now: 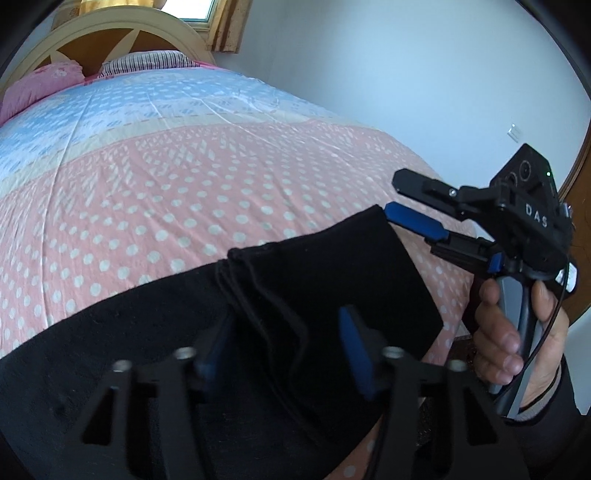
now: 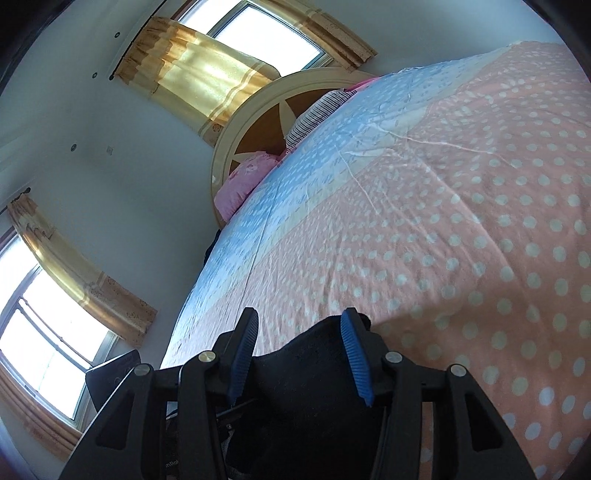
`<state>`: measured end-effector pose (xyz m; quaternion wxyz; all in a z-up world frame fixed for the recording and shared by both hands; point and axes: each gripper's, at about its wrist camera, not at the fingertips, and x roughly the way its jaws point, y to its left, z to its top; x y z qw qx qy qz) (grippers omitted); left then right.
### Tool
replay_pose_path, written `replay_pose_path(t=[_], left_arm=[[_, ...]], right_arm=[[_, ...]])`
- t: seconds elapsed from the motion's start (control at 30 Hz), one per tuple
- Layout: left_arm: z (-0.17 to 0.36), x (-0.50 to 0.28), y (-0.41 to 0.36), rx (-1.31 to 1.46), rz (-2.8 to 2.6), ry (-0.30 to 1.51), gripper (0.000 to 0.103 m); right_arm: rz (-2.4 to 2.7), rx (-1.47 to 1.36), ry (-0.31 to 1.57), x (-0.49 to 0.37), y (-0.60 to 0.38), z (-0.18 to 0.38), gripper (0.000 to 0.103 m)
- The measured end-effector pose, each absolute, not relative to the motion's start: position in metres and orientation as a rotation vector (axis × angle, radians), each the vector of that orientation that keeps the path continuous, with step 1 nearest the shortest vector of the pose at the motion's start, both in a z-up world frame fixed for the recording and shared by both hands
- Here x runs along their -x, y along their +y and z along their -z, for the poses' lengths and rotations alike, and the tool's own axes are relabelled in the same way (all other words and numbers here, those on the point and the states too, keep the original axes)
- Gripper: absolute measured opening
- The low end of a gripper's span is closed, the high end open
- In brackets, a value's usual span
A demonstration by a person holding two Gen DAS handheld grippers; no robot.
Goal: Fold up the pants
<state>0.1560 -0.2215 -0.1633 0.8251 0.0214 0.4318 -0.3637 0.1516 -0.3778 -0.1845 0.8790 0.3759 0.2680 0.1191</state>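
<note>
Left wrist view: left tongs low in frame, blue pads part-way apart, astride a raised fold of the black pants; whether the pads press the cloth, cannot tell. Pants lie across the near edge of the bed, on a pink dotted sheet. Just beyond, at the pants' far corner, right tongs held by a hand, jaws apart, lower blue pad touching the corner. Right wrist view: black cloth sits between the right tongs' two pads; a firm pinch not clear. Farther off, sheet turns blue; then a pink pillow, striped pillow, rounded headboard, yellow curtains, windows.
</note>
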Motion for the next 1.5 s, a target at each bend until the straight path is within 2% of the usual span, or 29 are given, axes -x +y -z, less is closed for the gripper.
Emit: replay_pose_path(t=[0.03, 0.13, 0.27, 0.33, 0.37, 0.4, 0.43, 0.5, 0.57, 0.6, 0.8, 1.2, 1.5], left_arm=[[0.164, -0.156, -0.221, -0.054, 0.759, 0.917, 0.035], [0.163, -0.159, -0.216, -0.039, 0.735, 0.920, 0.023], [0.160, -0.157, -0.215, -0.047, 0.697, 0.911, 0.022], [0.162, -0.154, -0.219, -0.042, 0.694, 0.917, 0.023], [0.164, -0.153, -0.220, -0.031, 0.703, 0.924, 0.027], [0.166, -0.152, -0.222, -0.020, 0.717, 0.924, 0.039], [0.165, -0.153, -0.223, -0.020, 0.733, 0.916, 0.043], [0.166, -0.156, -0.227, -0.055, 0.734, 0.903, 0.042], [0.164, -0.157, -0.226, -0.054, 0.730, 0.904, 0.015], [0.162, -0.158, -0.224, -0.050, 0.734, 0.910, 0.010], [0.129, -0.139, -0.214, -0.015, 0.768, 0.803, 0.010], [0.115, -0.156, -0.112, 0.296, 0.726, 0.896, 0.009], [0.117, -0.150, -0.056, 0.344, 0.649, 0.870, 0.009]], right_arm=[[-0.245, -0.783, 0.559, -0.152, -0.378, 0.185, 0.049], [-0.239, -0.776, 0.562, -0.151, -0.377, 0.185, 0.049], [-0.237, -0.775, 0.563, -0.152, -0.376, 0.185, 0.049], [-0.236, -0.776, 0.564, -0.153, -0.377, 0.186, 0.049], [-0.235, -0.777, 0.562, -0.153, -0.377, 0.186, 0.049], [-0.232, -0.778, 0.561, -0.151, -0.377, 0.186, 0.049], [-0.229, -0.781, 0.559, -0.150, -0.378, 0.186, 0.049], [-0.222, -0.786, 0.552, -0.149, -0.380, 0.187, 0.049], [-0.213, -0.785, 0.547, -0.148, -0.382, 0.187, 0.049], [-0.211, -0.784, 0.545, -0.147, -0.383, 0.187, 0.049], [-0.205, -0.763, 0.535, -0.144, -0.383, 0.185, 0.049], [-0.236, -0.727, 0.516, -0.140, -0.373, 0.177, 0.049], [-0.311, -0.632, 0.505, -0.137, -0.349, 0.167, 0.049]])
